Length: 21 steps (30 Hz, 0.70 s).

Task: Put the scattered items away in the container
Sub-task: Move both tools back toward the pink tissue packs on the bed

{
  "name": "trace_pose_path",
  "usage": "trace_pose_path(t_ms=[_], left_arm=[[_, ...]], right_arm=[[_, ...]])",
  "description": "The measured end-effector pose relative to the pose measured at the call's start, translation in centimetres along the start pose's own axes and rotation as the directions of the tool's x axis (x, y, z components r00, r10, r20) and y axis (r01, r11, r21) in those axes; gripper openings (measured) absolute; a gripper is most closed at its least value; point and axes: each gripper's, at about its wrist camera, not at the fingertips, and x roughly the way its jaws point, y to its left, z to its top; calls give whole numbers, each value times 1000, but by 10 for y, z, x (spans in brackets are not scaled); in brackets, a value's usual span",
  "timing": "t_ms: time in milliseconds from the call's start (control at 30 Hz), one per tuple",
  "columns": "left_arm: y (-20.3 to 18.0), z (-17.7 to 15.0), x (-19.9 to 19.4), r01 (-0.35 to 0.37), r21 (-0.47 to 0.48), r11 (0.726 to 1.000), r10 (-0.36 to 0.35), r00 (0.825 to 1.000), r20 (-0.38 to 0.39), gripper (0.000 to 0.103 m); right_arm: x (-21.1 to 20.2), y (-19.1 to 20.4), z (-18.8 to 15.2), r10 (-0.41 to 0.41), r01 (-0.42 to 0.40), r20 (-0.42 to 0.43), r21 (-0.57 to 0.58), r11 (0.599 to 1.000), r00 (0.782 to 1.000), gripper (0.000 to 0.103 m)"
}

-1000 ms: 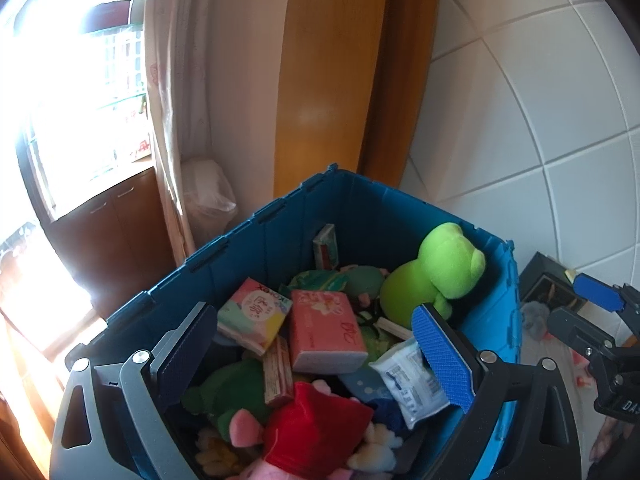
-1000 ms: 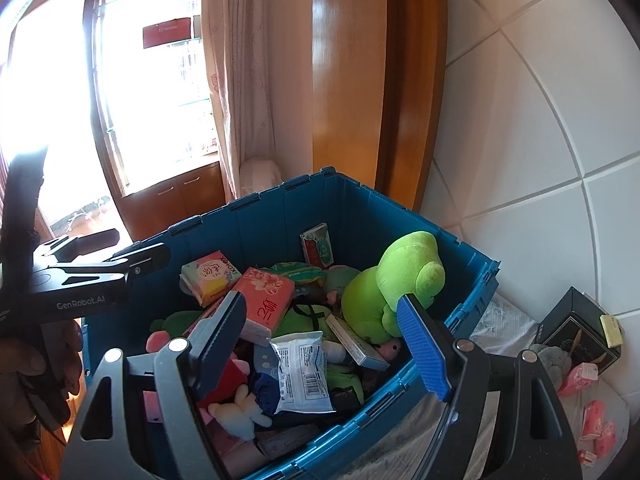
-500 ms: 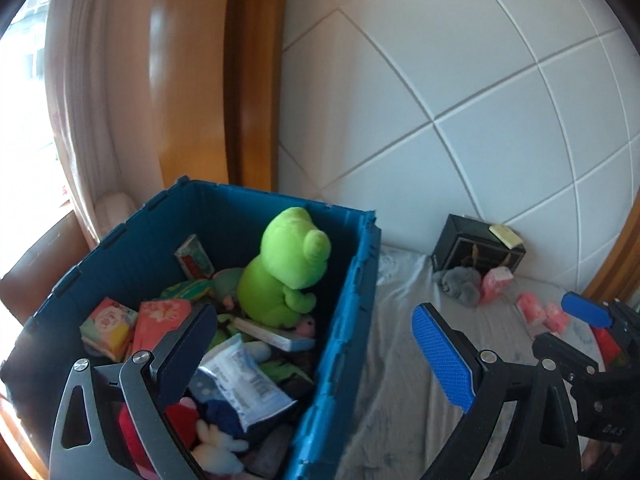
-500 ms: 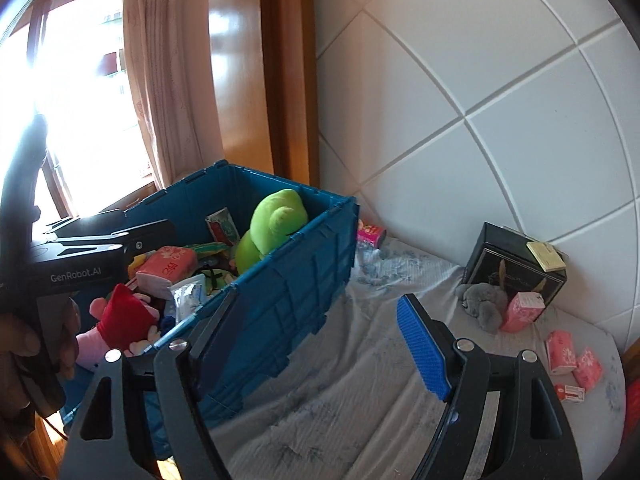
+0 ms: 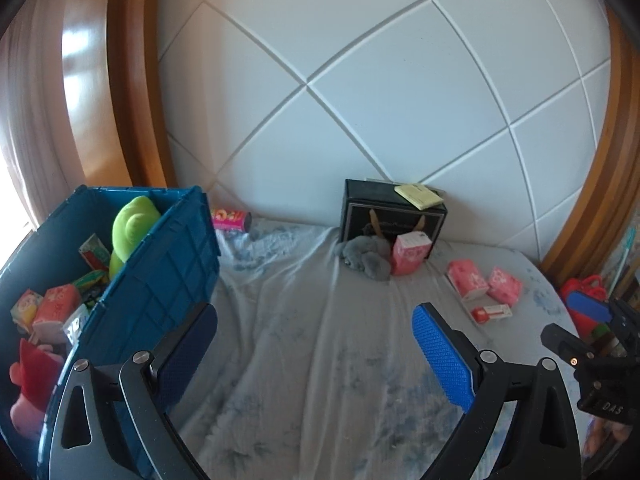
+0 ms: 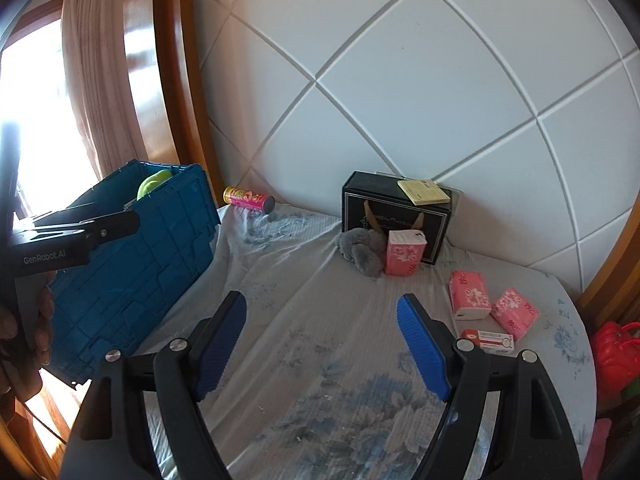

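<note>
Floral bed sheet, blue crate, empty open tools

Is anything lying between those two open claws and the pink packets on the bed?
Nothing visible does. Bare sheet lies between the open right gripper and the pink packets; the same goes for the open left gripper. The grey plush sits further back.

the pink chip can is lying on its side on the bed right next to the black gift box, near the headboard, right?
Not quite. The pink chip can does lie on its side on the bed near the headboard, but it lies beside the blue crate, well apart from the black gift box. The right wrist view shows it most clearly.
</note>
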Motion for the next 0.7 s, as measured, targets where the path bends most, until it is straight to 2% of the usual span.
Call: trace_pose_path(t_ms=[200,400,533,700], left_arm=[[-58,-2,18,3,17,1000,-2,1000,-27,99],[-103,-2,48,25,77,997,-22,999,-38,99],[-124,4,87,55,122,991,-51,998,-35,99],[-152,13,163,124,191,974,-119,992,-38,99]], right_arm=[[-6,-72,-23,-38,39,-30,37,999,999,77],[8,-133,-39,-96,100,-52,76,992,994,78],[40,-165,-45,-131,137,-73,91,986,989,78],[102,-199,-56,-154,162,-102,78,984,983,78]])
